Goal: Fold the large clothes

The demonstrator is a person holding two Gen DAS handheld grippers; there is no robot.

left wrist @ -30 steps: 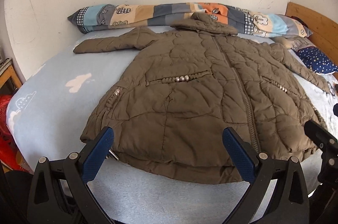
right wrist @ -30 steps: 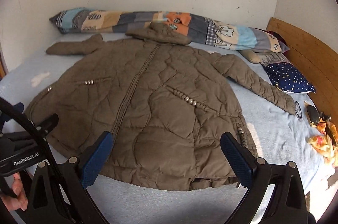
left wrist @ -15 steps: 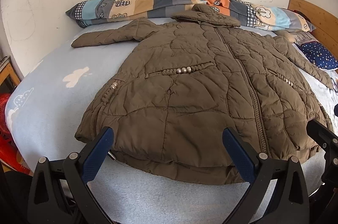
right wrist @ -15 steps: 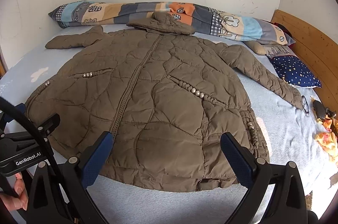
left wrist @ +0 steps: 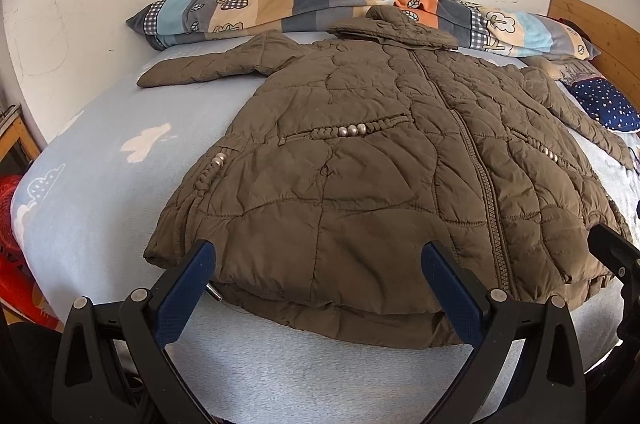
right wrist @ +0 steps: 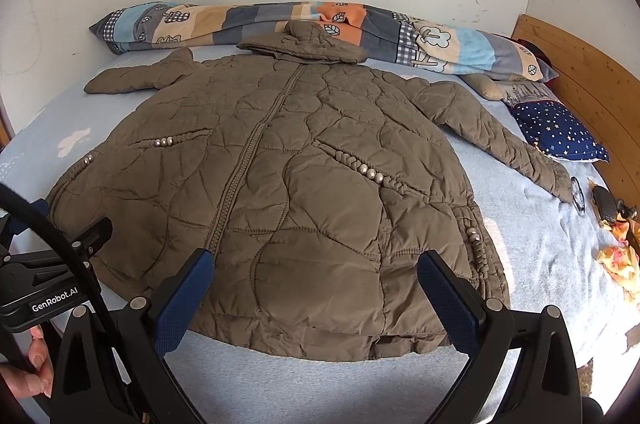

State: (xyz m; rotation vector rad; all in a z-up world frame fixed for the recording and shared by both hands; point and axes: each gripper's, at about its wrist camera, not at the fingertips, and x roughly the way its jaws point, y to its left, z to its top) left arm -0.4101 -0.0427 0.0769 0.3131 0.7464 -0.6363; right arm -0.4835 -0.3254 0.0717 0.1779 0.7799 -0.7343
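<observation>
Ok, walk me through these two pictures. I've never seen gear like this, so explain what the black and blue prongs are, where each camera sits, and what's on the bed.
No robot here: a person holds a two-finger gripper in each hand, with a fisheye camera on each looking forward along the fingers. The black prongs with blue pads are those fingers. One picture is from the left gripper, the other from the right gripper. In the right view the left tool and part of a hand show at the lower left. Both grippers are open and hold nothing; they hover at the hem of a brown padded coat. The coat lies front up on a light blue bed, zipped, sleeves spread. Behind it are a rolled patchwork blanket and a starry blue pillow.
</observation>
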